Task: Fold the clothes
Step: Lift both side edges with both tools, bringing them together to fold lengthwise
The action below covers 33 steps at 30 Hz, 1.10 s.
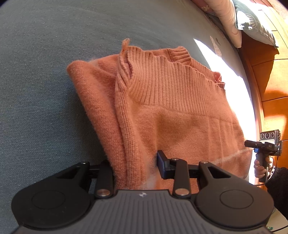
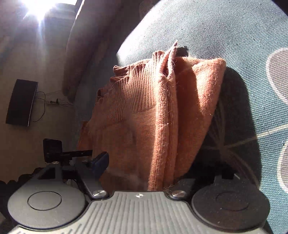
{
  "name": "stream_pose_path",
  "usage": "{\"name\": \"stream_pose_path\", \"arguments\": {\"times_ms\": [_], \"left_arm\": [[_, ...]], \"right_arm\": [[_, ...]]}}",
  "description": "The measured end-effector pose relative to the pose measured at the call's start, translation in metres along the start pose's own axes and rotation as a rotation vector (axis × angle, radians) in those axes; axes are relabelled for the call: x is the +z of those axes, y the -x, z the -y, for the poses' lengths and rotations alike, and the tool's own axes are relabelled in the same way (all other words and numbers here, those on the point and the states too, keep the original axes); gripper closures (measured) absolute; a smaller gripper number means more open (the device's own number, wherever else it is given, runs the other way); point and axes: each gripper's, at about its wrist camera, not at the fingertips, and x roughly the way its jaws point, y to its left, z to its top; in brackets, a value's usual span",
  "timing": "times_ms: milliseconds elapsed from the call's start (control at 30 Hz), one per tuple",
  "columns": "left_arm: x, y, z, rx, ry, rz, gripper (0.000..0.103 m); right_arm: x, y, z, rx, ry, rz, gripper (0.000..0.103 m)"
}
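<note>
An orange knitted sweater (image 1: 171, 111) lies folded in a thick bundle on a grey-blue bedsheet (image 1: 45, 90), ribbed hem uppermost. My left gripper (image 1: 135, 167) is shut on the sweater's near edge. Its blue right pad (image 1: 162, 165) presses the fabric, and the left finger is hidden behind the fold. In the right wrist view the same sweater (image 2: 153, 117) fills the space between the jaws of my right gripper (image 2: 144, 171), which is shut on the bundle. That gripper's left pad (image 2: 100, 162) shows and its right finger is hidden under cloth. A hand holds the right gripper (image 1: 266, 144) at the bed's edge.
Pillows (image 1: 252, 19) lie at the far right of the bed, beside orange wooden panels (image 1: 273, 75). The sheet carries a leaf pattern (image 2: 275, 72). A dark screen (image 2: 21, 102) with cables hangs on the wall, and glare (image 2: 39, 7) comes from the upper left.
</note>
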Motion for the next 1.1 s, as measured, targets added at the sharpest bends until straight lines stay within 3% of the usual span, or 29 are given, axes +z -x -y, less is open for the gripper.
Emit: {"name": "stream_pose_path", "arguments": {"times_ms": [33,67,100,167,300,500,667,1100], "left_arm": [[0.000,0.000,0.001,0.004,-0.002,-0.001,0.069],[0.000,0.000,0.001,0.008,-0.005,-0.001,0.069],[0.000,0.000,0.002,0.012,-0.007,-0.002,0.069],[0.000,0.001,0.003,0.019,-0.012,-0.003,0.069],[0.000,0.001,0.006,0.035,-0.021,-0.006,0.068],[-0.002,0.000,0.011,0.052,-0.035,0.006,0.068],[-0.001,0.000,0.009,0.046,-0.013,0.010,0.067],[0.001,0.000,0.001,0.002,-0.019,0.008,0.068]], "right_arm": [[0.000,-0.001,0.004,-0.024,-0.016,-0.002,0.046],[-0.001,-0.001,0.007,-0.048,-0.033,-0.003,0.064],[-0.001,-0.001,0.009,-0.066,-0.054,-0.003,0.072],[-0.002,-0.002,0.018,-0.069,-0.091,-0.001,0.073],[-0.004,-0.001,0.006,-0.164,-0.076,-0.002,0.072],[-0.003,0.016,0.017,-0.196,-0.068,-0.009,0.072],[-0.007,0.017,0.015,-0.209,-0.053,0.009,0.072],[-0.016,0.012,-0.011,-0.346,-0.017,0.057,0.071]]}}
